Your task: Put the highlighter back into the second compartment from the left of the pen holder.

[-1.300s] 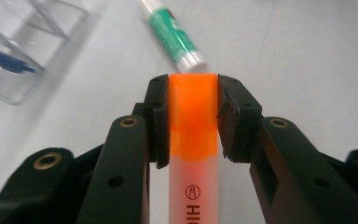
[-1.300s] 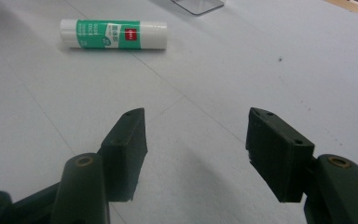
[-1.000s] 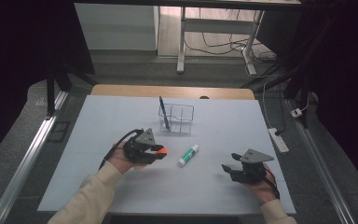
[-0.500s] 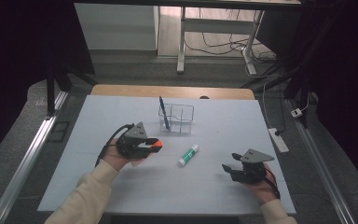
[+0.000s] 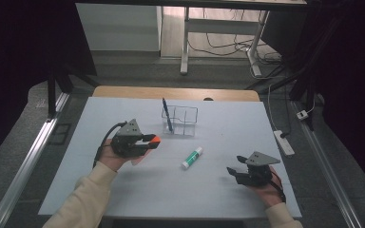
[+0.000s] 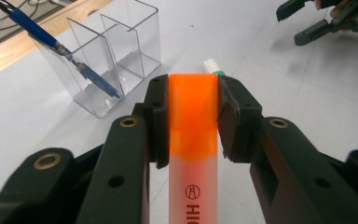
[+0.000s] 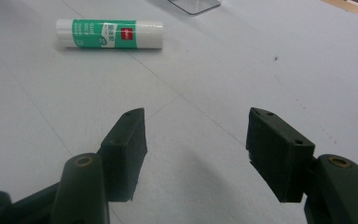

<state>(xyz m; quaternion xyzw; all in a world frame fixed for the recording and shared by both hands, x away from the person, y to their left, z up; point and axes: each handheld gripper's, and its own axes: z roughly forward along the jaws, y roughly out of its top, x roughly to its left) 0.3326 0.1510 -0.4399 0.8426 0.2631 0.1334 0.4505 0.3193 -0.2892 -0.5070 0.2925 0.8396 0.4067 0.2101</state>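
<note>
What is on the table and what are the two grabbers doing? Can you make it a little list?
left gripper: shut on the orange highlighter
right gripper: open, holding nothing
glue stick: lying flat on the table, between the two grippers
clear holder: standing near the far side of the table
blue pen: leaning in the holder's left compartment

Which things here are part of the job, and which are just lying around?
Probably part of the job:
orange highlighter, held in the left gripper
clear holder with the blue pen
glue stick
open right gripper

Just lying around:
power strip
floor cables
</note>
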